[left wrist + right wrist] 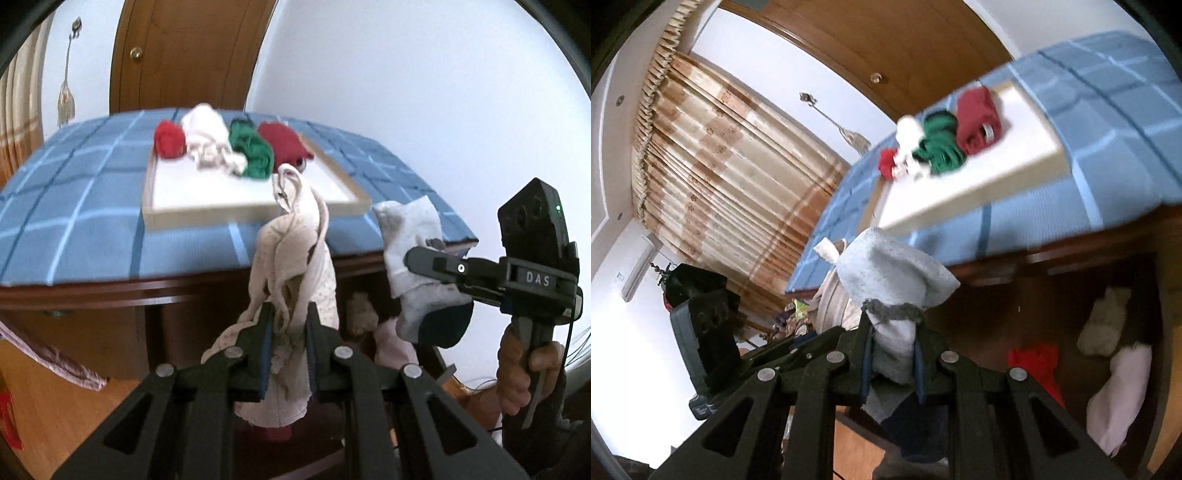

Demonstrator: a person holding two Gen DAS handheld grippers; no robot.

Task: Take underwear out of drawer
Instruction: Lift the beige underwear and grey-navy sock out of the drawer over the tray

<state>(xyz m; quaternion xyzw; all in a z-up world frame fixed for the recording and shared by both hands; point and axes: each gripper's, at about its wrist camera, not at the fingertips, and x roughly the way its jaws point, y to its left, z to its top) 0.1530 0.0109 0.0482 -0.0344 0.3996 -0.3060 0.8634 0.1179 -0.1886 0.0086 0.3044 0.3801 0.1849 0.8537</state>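
Both grippers clenched: left gripper (289,334) on cream lace underwear (291,266), right gripper (892,354) on pale blue-grey garment (894,280). Best lifted clear above white wooden-rimmed tray (255,212) before release.

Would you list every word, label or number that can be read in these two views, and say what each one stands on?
"DAS": pale letters on the black body of the right gripper, seen from the left wrist camera.
A small label low on the left gripper's black housing, seen from the right wrist camera: too small and blurred to read.
Nothing else legible.
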